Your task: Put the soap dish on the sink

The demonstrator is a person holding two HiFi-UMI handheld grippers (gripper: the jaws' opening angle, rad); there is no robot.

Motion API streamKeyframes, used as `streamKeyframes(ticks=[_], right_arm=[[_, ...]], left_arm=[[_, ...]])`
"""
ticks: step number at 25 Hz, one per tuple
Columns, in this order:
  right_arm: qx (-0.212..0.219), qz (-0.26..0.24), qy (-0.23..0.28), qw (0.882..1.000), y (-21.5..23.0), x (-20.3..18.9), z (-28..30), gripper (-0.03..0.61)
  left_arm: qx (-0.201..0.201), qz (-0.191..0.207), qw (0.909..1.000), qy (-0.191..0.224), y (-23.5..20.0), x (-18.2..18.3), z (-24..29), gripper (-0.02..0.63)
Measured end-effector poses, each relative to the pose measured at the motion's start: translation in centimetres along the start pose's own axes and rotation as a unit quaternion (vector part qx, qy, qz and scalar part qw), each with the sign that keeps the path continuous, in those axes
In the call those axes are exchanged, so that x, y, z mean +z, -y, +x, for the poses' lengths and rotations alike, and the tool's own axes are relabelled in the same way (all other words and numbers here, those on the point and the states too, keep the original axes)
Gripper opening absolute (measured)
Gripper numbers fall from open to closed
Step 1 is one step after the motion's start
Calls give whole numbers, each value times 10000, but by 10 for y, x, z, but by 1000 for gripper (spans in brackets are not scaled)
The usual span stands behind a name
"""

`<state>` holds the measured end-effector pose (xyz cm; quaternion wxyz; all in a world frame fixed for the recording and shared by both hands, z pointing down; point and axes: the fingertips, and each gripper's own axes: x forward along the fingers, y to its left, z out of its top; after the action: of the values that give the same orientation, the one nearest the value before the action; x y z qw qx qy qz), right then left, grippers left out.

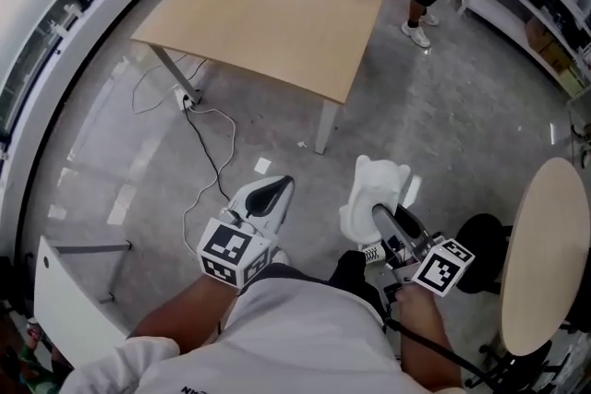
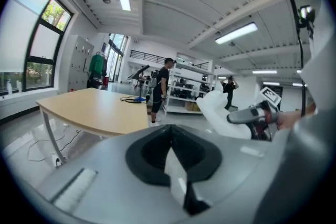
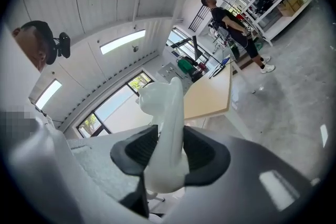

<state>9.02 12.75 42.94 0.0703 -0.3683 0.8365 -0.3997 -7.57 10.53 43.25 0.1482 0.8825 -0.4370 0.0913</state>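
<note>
Carrying step: my right gripper [image 1: 380, 219] clamps the white soap dish [image 1: 374, 185] over the floor [image 1: 443, 125]; my left gripper [image 1: 270, 196] is closed, empty. No sink in view, so next I must locate it.

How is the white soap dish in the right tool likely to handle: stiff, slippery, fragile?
Probably stiff: the soap dish holds its moulded shape pinched in the right tool. Its glossy white surface looks smooth, so it may slip. Most of it stands beyond the grip, so a bump could pivot it.
</note>
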Motion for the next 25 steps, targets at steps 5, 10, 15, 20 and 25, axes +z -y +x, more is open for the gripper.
streamKeyframes(ticks=[5, 10, 15, 20, 25], right_arm=[[267, -118, -374, 9989, -46, -37, 38, 152], [506, -353, -752, 9953, -76, -53, 67, 152], [843, -508, -1120, 9888, -116, -81, 99, 152], [1220, -593, -1525, 9790, -143, -96, 136, 152], [1500, -612, -1914, 9680, -161, -117, 168, 152]], left_arm=[[363, -166, 9990, 202, -40, -7, -53, 8], [818, -398, 9948, 458, -71, -14, -93, 8], [1356, -521, 9873, 645, -102, -24, -157, 8], [2012, -720, 9734, 822, -134, -29, -206, 8], [2364, -885, 9637, 869, -149, -37, -231, 8]])
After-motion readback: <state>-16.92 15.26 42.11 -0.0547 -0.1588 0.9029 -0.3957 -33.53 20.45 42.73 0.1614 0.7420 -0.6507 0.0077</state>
